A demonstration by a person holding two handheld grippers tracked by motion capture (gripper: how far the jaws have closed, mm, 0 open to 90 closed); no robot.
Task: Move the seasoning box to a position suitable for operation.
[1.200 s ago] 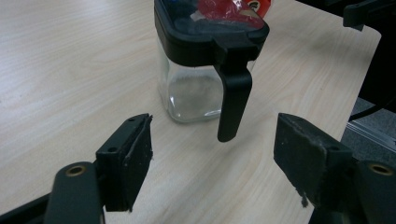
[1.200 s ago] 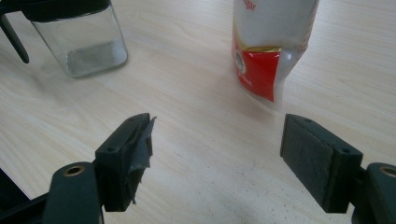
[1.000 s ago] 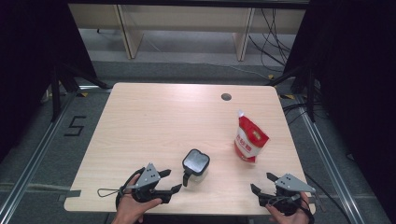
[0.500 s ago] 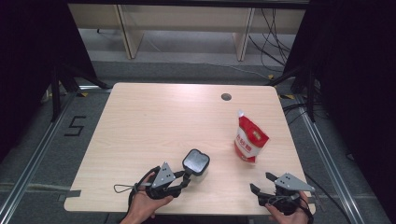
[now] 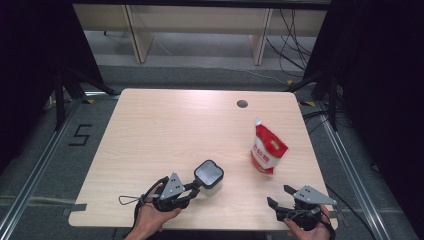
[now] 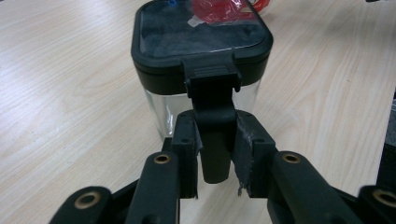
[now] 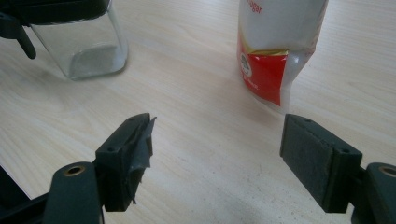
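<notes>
Since the earlier frames, left gripper has travelled across the near edge of the table toward the jar and now sits right up against it; right gripper and the pouch are where they were.

Left gripper: jaws have just been closing. In the left gripper view the two pads flank the jar's black latch, which hangs down from the front of the lid. The pads appear to press on the latch from both sides, so it reads as clenched on the latch. The left hand holds the gripper at the near table edge, cable looping to its left.

Jar: square clear glass, black lid on top, standing upright on the table near the front edge, a little left of centre in the high view. Seen also in the right gripper view, upper left.

Right gripper: jaws spread wide, nothing between the pads, bare table beneath. It rests at the near right corner, well apart from the jar.

Pouch: red and white, standing on the right half of the table, beyond the right gripper and to the right of the jar, apart from both.
</notes>
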